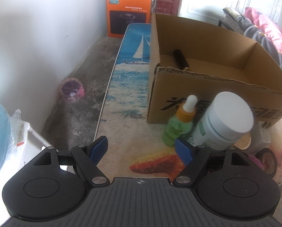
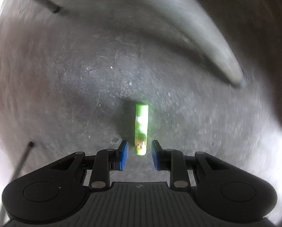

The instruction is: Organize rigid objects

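In the left wrist view a green dropper bottle (image 1: 178, 126) with an orange collar and a white jar (image 1: 222, 119) with a white lid stand on the printed table mat (image 1: 127, 98). They are just in front of an open cardboard box (image 1: 207, 71), which holds a black tube (image 1: 180, 58). My left gripper (image 1: 142, 149) is open and empty, with its right pad (image 1: 184, 151) close to the bottle and jar. In the right wrist view a small green tube (image 2: 141, 128) is on the grey floor (image 2: 84, 75). My right gripper (image 2: 140, 155) straddles its near end, with a narrow gap on each side.
An orange appliance box (image 1: 129, 11) stands at the far end of the table, and a pink-lined bin (image 1: 72, 89) sits on the floor by the white wall. Bedding (image 1: 269, 34) lies at the right. Thin dark legs (image 2: 55, 9) and a blurred grey curved shape (image 2: 216, 53) surround the tube.
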Tool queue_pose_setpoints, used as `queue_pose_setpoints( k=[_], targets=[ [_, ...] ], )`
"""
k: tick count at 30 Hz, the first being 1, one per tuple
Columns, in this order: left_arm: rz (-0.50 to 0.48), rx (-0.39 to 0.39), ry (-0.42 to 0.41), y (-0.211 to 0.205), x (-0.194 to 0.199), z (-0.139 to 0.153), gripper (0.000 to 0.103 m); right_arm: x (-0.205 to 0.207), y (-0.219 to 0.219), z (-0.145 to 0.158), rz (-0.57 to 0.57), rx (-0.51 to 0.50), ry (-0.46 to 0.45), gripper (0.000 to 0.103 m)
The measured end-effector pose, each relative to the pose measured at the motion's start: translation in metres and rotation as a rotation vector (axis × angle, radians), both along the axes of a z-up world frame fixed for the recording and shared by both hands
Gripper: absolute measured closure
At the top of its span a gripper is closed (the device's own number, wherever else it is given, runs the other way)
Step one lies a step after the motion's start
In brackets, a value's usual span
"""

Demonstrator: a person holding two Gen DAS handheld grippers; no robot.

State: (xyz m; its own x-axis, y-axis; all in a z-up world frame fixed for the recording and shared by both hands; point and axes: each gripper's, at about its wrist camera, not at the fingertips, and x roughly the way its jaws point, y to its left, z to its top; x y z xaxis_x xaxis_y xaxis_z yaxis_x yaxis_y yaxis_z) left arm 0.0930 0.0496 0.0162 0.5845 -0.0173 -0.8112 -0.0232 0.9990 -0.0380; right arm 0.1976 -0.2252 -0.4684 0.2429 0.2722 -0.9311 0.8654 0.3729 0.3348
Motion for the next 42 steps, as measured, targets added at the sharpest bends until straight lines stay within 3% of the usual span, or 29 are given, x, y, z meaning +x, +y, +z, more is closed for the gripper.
queue_pose_setpoints(
  k=[5,14,18,25,31,33,38,42],
  targets=[
    [-0.006,0.001,0.006,0.001,0.006,-0.001,0.025,0.028,0.017,0.003,0.186,-0.128,0.029,0.074],
    [-0.003,0.012,0.017,0.000,0.012,-0.004,0.025,0.045,0.036,0.000,0.353,-0.244,0.030,0.075],
    [0.001,0.011,0.016,-0.001,0.013,-0.004,0.025,0.045,0.038,0.002,0.403,-0.265,0.042,0.085],
    [-0.007,0.001,-0.007,-0.003,0.006,0.001,0.025,0.016,0.023,-0.001,0.277,-0.109,0.083,0.087],
    [-0.021,-0.031,-0.036,-0.007,-0.003,0.009,0.025,-0.053,0.021,-0.003,-0.002,0.194,0.141,0.087],
    [-0.026,-0.044,-0.054,-0.008,-0.009,0.014,0.025,-0.077,0.028,-0.001,-0.048,0.269,0.169,0.087],
    [-0.027,-0.072,-0.099,-0.008,-0.018,0.028,0.025,-0.134,0.049,0.024,-0.043,0.379,0.255,0.087],
    [-0.035,-0.085,-0.144,-0.010,-0.026,0.037,0.025,-0.157,0.065,0.059,0.108,0.348,0.267,0.087]
  ],
)
